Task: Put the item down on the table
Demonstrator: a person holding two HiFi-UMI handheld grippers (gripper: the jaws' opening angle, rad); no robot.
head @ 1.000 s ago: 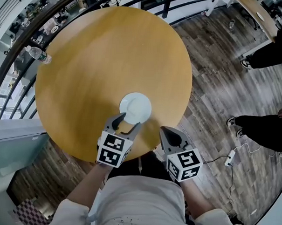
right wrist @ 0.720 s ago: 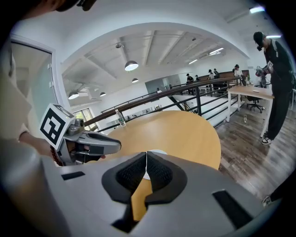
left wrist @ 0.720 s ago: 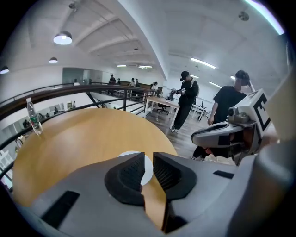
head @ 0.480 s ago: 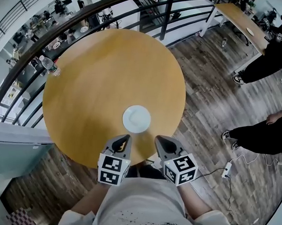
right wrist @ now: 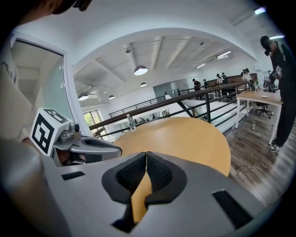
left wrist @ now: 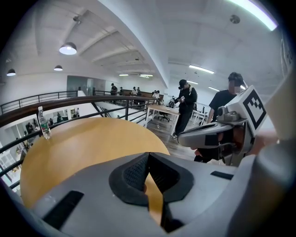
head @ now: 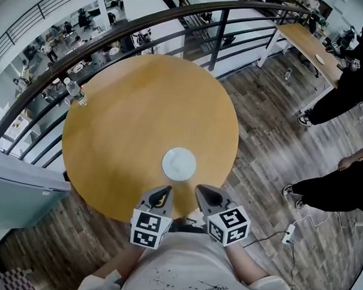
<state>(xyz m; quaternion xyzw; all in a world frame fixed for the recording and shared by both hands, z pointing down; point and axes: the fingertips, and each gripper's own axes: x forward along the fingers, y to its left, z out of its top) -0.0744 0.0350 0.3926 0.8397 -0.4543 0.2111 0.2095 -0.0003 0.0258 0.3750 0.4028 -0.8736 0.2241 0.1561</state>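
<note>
The white plate (head: 179,164) lies on the surface (head: 120,114). The left tool (head: 165,190) has just closed, empty; the right tool (head: 199,189) is closed and empty too.

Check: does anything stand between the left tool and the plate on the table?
Nothing visible does. Only bare table lies between the left tool and the plate; the bottle stands off at the far edge.

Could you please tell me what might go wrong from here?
The white plate lies near the table's near rim, just ahead of the shut left tool and right tool; a forward swing could knock it. The water bottle stands at the far rim by the railing, so a table jolt might tip it over.
</note>
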